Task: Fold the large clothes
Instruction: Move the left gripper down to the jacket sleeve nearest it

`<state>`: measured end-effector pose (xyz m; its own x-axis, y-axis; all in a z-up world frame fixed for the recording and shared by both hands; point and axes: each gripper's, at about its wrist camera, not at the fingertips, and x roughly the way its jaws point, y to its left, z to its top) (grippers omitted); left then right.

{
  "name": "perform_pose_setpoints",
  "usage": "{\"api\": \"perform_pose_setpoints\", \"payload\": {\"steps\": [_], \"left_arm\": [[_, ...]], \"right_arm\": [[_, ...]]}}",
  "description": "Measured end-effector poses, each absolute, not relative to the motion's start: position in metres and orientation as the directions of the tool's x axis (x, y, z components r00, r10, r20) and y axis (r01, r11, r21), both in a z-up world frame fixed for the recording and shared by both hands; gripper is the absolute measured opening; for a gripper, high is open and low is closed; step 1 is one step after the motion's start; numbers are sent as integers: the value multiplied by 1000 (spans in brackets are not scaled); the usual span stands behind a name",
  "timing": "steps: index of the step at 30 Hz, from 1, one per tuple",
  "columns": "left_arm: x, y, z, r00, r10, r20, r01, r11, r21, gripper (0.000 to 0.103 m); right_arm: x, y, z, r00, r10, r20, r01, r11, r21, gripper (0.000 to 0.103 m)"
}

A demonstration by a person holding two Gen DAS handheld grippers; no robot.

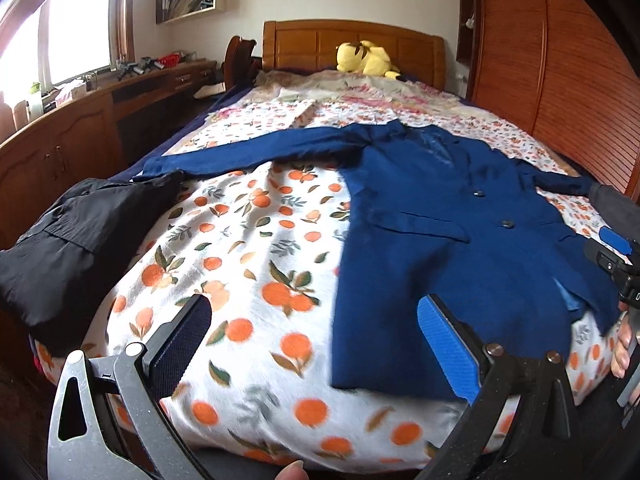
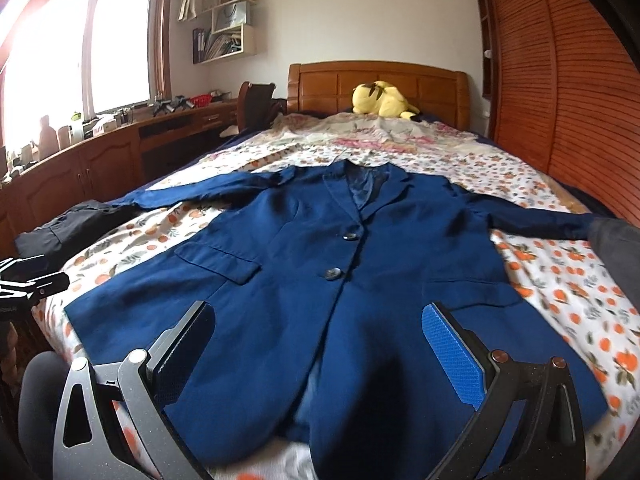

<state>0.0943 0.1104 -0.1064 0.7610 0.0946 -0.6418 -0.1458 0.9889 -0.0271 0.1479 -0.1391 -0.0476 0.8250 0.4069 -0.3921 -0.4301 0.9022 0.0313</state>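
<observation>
A large navy blue coat (image 1: pixel 436 216) lies flat and buttoned on the bed, collar toward the headboard, both sleeves spread sideways. The right wrist view has the coat (image 2: pixel 320 272) filling its centre, hem nearest me. My left gripper (image 1: pixel 316 332) hovers open over the orange-print blanket, just left of the coat's lower left hem corner. My right gripper (image 2: pixel 320 344) is open above the coat's hem, at the front opening. Nothing is held between either pair of fingers. The right gripper (image 1: pixel 612 256) also shows at the right edge of the left wrist view.
A black garment (image 1: pixel 84 236) lies bunched at the bed's left edge. A yellow plush toy (image 1: pixel 366 58) rests by the wooden headboard (image 1: pixel 352 46). A wooden desk and cabinets (image 1: pixel 80 136) run along the left wall; a slatted wardrobe (image 1: pixel 560 72) stands right.
</observation>
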Motion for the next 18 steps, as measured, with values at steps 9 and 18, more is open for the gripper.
{"api": "perform_pose_setpoints", "payload": {"steps": [9, 18], "left_arm": [[152, 155, -126, 678, 25, -735, -128, 988, -84, 103], [213, 192, -127, 652, 19, -758, -118, 990, -76, 91]], "right_arm": [[187, -119, -42, 792, 445, -418, -481, 877, 24, 103], [210, -117, -62, 744, 477, -467, -497, 863, 90, 103]]}}
